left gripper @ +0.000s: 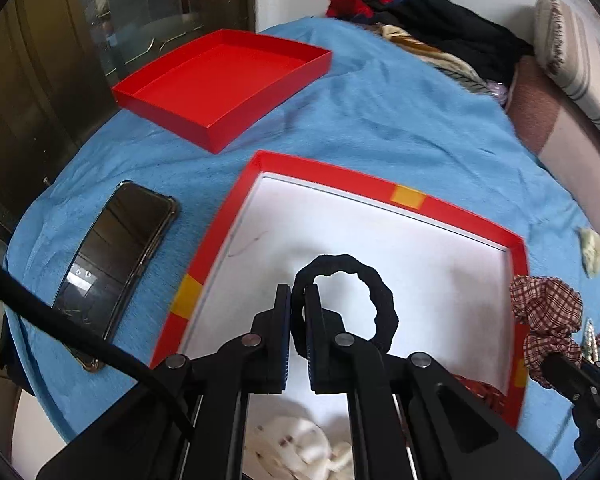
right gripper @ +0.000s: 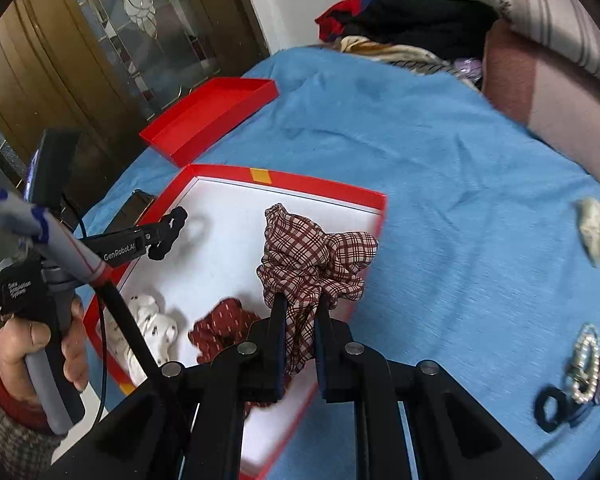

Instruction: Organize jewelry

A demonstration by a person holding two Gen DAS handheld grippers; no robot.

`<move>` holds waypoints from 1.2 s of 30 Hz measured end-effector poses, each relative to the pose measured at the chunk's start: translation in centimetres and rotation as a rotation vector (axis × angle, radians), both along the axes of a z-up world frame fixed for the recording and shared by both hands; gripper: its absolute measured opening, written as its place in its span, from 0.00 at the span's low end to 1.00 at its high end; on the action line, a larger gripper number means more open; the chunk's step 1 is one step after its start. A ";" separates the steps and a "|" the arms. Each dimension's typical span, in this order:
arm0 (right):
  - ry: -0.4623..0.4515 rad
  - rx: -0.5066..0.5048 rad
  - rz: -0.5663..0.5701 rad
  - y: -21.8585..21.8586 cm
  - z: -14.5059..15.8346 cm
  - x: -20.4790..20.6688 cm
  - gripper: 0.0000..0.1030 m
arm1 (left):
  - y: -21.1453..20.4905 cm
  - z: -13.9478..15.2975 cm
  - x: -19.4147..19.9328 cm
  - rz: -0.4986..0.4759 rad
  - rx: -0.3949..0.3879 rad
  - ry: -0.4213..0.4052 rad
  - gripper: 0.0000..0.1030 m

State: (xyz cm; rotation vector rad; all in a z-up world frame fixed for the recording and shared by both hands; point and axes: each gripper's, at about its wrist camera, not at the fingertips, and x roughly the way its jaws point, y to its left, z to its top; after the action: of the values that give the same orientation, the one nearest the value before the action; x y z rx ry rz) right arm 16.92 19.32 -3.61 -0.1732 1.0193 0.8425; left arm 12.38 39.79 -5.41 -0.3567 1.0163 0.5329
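My left gripper [left gripper: 297, 294] is shut on a black scrunchie [left gripper: 364, 272] and holds it over the white floor of the red-rimmed box [left gripper: 220, 220]. My right gripper [right gripper: 301, 304] is shut on a plaid red-and-white scrunchie [right gripper: 312, 256] above the box's right rim [right gripper: 324, 190]. The left gripper with the black scrunchie [right gripper: 168, 232] also shows in the right wrist view. In the box lie a white dotted scrunchie [right gripper: 156, 328] and a dark red dotted scrunchie [right gripper: 224, 324]. The plaid scrunchie [left gripper: 548, 312] shows at the right in the left wrist view.
The red lid [left gripper: 224, 84] lies upside down at the back left on the blue blanket [right gripper: 440, 168]. A phone [left gripper: 116, 260] lies left of the box. A cream scrunchie [right gripper: 598, 232], a pearl clip [right gripper: 584, 364] and a dark ring [right gripper: 552, 408] lie at right. Clothes [right gripper: 412, 16] are piled at the back.
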 end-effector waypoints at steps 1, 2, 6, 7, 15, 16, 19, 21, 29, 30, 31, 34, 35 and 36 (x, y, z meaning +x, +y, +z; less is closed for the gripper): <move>0.006 -0.003 0.003 0.6 -0.3 0.2 0.13 | 0.2 -0.2 0.0 0.004 0.001 0.005 0.06; 0.011 -0.007 0.008 1.1 -0.6 0.3 0.13 | 0.5 -0.5 0.1 0.008 0.002 0.010 0.06; 0.024 -0.018 0.002 2.5 -1.7 1.0 0.20 | 1.3 -1.0 0.3 0.027 0.010 0.018 0.07; 0.035 -0.012 -0.001 2.5 -1.7 1.1 0.25 | 1.4 -1.0 0.3 0.030 0.013 0.016 0.10; 0.053 0.088 -0.020 -1.5 -0.2 1.2 0.50 | 0.6 0.6 -0.3 0.038 0.010 -0.013 0.41; 0.050 0.097 -0.035 -2.1 0.0 1.3 0.54 | 0.3 0.9 -0.5 0.038 0.006 -0.021 0.42; 0.053 0.093 -0.089 -3.7 -0.4 1.5 0.54 | -0.6 2.5 -1.4 0.041 0.014 -0.051 0.48; 0.060 0.054 -0.082 -3.6 -1.4 1.4 0.54 | -1.4 3.4 -2.1 0.040 0.017 -0.074 0.50; 0.099 -0.042 -0.098 -2.8 -4.3 0.3 0.10 | -4.8 4.7 -4.2 0.017 -0.037 -0.115 0.51; 0.091 -0.055 -0.112 -3.2 -4.1 0.1 0.09 | -5.3 4.8 -4.4 0.011 -0.038 -0.117 0.51; 0.083 -0.062 -0.120 -3.6 -4.0 -0.1 0.09 | -5.7 4.9 -4.5 0.006 -0.036 -0.117 0.51; 0.094 -0.067 -0.164 -5.8 -4.2 -0.6 0.09 | -7.1 5.2 -4.8 -0.008 -0.019 -0.119 0.51; 0.100 -0.065 -0.177 -6.7 -4.4 -0.8 0.09 | -7.6 5.4 -4.9 -0.015 -0.015 -0.121 0.51; 0.102 -0.066 -0.184 -7.3 -4.5 -1.0 0.09 | -8.3 5.6 -4.8 -0.026 -0.011 -0.123 0.51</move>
State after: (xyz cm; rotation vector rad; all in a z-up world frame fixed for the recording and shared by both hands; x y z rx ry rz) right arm 15.97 12.06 -8.07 -0.0917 1.1407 0.6563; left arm 7.56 31.48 0.15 -0.3814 0.9048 0.4766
